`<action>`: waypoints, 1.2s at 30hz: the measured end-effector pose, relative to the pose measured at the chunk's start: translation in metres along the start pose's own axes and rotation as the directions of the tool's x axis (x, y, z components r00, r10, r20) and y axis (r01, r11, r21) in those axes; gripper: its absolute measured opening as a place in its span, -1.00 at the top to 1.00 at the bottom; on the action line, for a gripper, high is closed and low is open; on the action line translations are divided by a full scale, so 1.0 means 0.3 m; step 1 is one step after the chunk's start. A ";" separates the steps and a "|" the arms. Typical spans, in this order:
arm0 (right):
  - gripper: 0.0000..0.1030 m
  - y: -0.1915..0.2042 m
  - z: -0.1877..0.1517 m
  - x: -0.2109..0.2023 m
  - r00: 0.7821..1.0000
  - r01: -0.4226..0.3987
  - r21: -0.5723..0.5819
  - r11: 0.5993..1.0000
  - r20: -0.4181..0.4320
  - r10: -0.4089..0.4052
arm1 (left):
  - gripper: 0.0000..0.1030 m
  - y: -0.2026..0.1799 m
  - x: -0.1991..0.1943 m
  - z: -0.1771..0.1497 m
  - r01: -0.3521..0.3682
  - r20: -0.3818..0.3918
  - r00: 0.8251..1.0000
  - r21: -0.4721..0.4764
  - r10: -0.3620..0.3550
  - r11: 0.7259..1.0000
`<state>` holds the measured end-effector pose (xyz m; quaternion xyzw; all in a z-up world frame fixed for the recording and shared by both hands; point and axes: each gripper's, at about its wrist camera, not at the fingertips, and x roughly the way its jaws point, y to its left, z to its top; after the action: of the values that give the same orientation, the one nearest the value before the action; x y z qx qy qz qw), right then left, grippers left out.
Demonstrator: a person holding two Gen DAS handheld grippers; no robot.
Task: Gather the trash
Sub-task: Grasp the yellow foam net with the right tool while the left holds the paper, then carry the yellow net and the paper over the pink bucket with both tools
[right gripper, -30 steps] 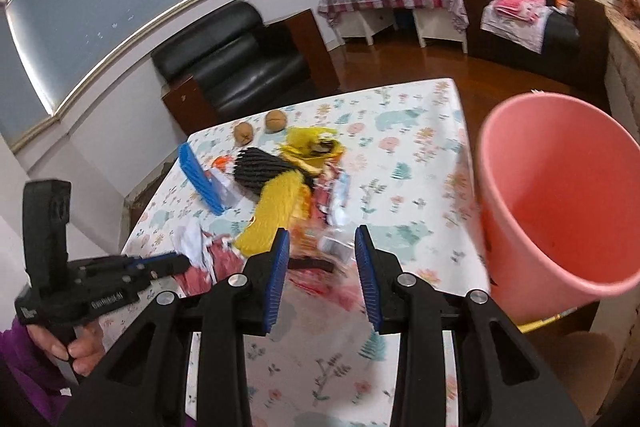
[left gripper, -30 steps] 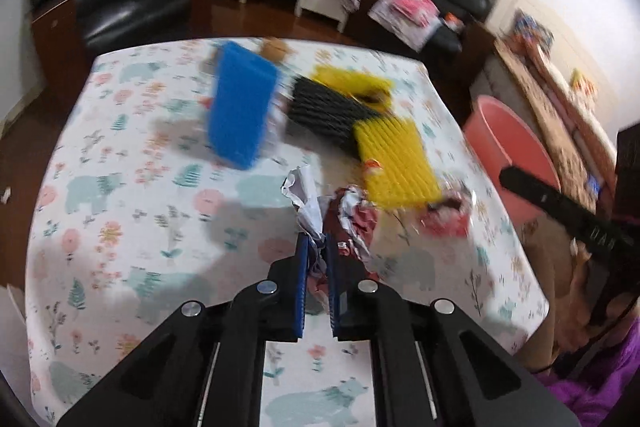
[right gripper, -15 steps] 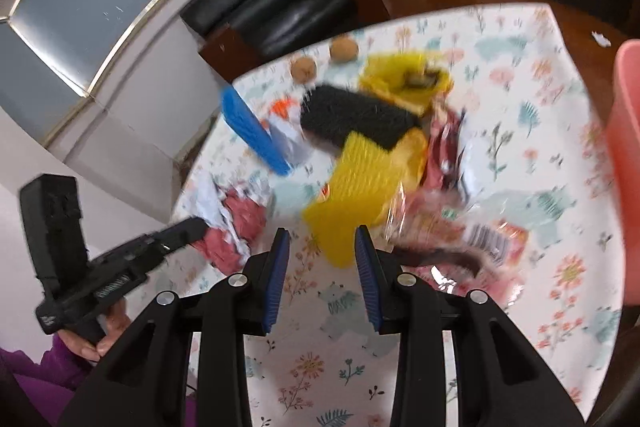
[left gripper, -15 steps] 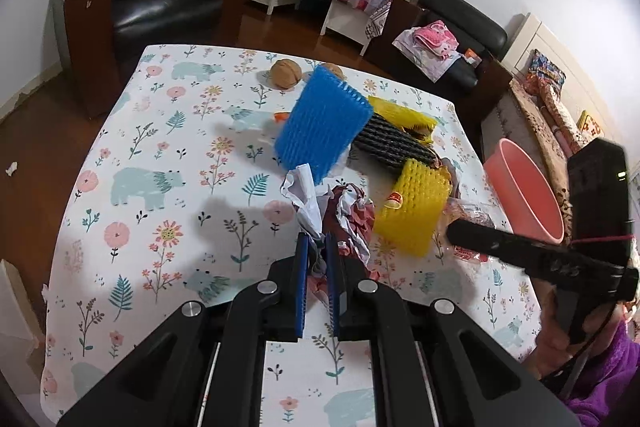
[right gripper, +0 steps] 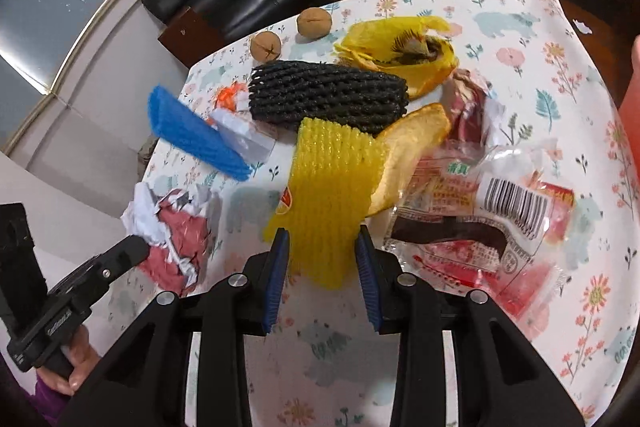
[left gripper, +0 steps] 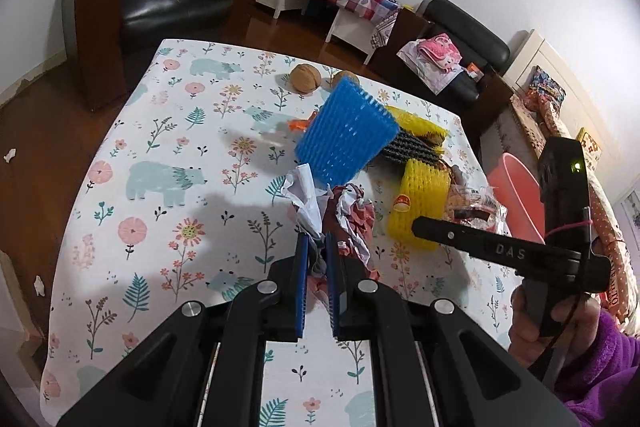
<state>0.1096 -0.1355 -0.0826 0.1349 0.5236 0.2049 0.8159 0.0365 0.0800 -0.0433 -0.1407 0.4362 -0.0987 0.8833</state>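
Observation:
My left gripper (left gripper: pixel 316 247) is shut on a crumpled red and white paper wrapper (left gripper: pixel 348 215), held just above the floral tablecloth (left gripper: pixel 160 187). The right wrist view shows that wrapper (right gripper: pixel 172 231) at the left gripper's tip (right gripper: pixel 134 249). My right gripper (right gripper: pixel 322 247) is open low over the trash pile. The near end of a yellow foam net (right gripper: pixel 328 187) lies between its fingers, with the pads at its edges and not squeezing it. From the left wrist view the right gripper (left gripper: pixel 420 227) reaches over the same yellow net (left gripper: pixel 420 195).
A pink bucket (left gripper: pixel 516 195) stands off the table's right side. The pile holds a blue foam net (right gripper: pixel 192 135), a black foam net (right gripper: pixel 328 95), a yellow bag (right gripper: pixel 396 51), clear printed wrappers (right gripper: pixel 480 207) and a peel (right gripper: pixel 412 143). Two walnuts (right gripper: pixel 314 23) lie behind.
My right gripper has swung away from the bucket and come down over the pile, so the yellow net now lies between its fingers. The left gripper drifted sideways, still holding the wrapper.

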 end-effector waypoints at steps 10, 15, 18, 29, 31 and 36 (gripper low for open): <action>0.80 0.005 -0.014 -0.102 0.996 -0.019 -0.057 0.998 0.088 0.024 | 0.85 -0.003 -0.028 -0.001 0.017 0.010 1.000 0.003 -0.017 1.000; 0.80 0.018 -0.031 -0.190 0.988 0.006 -0.104 0.995 0.154 0.010 | 0.85 -0.033 -0.039 0.017 0.031 0.016 0.999 0.029 -0.032 0.999; 0.80 0.009 -0.027 -0.245 0.980 0.019 -0.113 0.993 0.198 0.004 | 0.85 -0.064 -0.057 0.027 0.034 0.032 0.999 0.058 -0.036 0.998; 0.80 -0.053 -0.044 -0.374 0.954 0.049 -0.083 0.995 0.300 -0.022 | 0.85 -0.185 -0.084 0.063 0.072 0.068 0.994 0.123 -0.080 0.990; 0.80 -0.074 -0.044 -0.394 0.949 0.051 -0.065 0.997 0.315 -0.028 | 0.85 -0.215 -0.086 0.075 0.077 0.077 0.993 0.141 -0.089 0.987; 0.80 -0.147 -0.055 -0.451 0.933 0.052 -0.011 0.999 0.357 -0.045 | 0.85 -0.297 -0.084 0.107 0.097 0.091 0.989 0.186 -0.116 0.978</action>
<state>0.0533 -0.2385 -0.0004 0.1486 0.3681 0.1623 0.9034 0.0425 0.0088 0.0239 -0.0881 0.3718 -0.1776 0.9069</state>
